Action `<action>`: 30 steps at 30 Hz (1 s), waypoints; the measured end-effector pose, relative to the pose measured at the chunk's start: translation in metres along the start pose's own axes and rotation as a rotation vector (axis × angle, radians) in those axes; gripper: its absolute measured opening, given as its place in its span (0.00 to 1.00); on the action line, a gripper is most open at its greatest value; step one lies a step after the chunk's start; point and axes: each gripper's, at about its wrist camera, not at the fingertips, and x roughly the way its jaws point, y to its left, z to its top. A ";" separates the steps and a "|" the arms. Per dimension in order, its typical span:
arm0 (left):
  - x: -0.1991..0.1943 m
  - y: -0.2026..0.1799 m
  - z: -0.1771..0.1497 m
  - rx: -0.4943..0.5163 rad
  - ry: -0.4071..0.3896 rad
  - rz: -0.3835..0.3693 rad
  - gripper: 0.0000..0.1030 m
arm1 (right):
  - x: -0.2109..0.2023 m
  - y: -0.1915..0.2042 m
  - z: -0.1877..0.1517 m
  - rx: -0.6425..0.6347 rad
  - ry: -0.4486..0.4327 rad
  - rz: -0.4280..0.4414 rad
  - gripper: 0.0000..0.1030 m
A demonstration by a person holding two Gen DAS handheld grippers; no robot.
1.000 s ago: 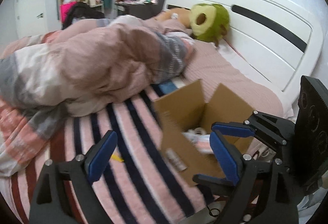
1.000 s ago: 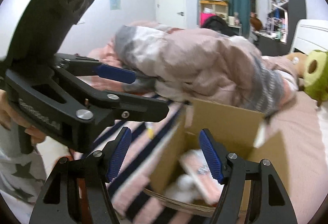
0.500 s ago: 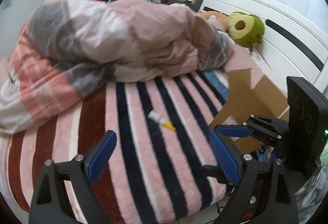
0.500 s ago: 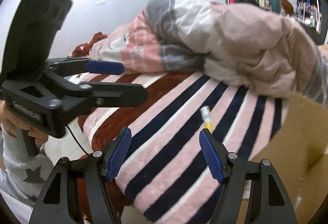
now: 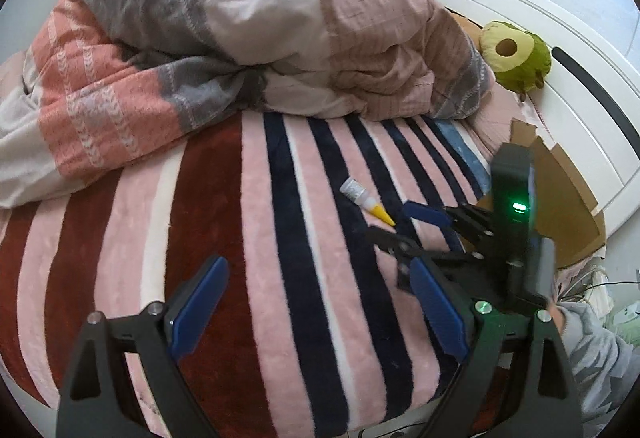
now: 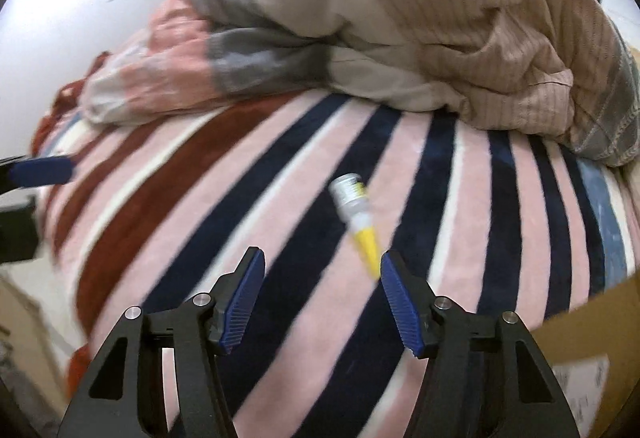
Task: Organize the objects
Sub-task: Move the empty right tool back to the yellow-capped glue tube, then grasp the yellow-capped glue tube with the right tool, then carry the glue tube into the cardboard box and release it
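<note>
A small tube with a silver body and a yellow cap (image 5: pixel 366 201) (image 6: pixel 357 217) lies on the striped blanket (image 5: pixel 280 238). My right gripper (image 6: pixel 322 290) hovers low over the blanket just short of the tube; its jaws are closing with nothing between them, the yellow tip close by the right pad. In the left wrist view the right gripper (image 5: pixel 394 224) reaches in from the right beside the tube. My left gripper (image 5: pixel 316 302) stands wide open and empty above the stripes. A cardboard box (image 5: pixel 560 205) sits at the right by the headboard.
A bunched pink and grey quilt (image 5: pixel 248 37) fills the far side of the bed. An avocado plush toy (image 5: pixel 516 55) leans on the white headboard (image 5: pixel 572 77). A grey sleeve (image 5: pixel 600 350) shows at lower right. The box corner (image 6: pixel 592 322) is at right.
Both grippers have swung left away from the box and dropped toward the blanket. The tube has come near and large in both views. The right gripper's jaws have narrowed.
</note>
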 end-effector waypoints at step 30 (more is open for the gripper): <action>-0.010 -0.014 0.004 0.005 -0.029 -0.137 0.88 | -0.076 0.049 0.001 -0.215 -0.122 0.278 0.11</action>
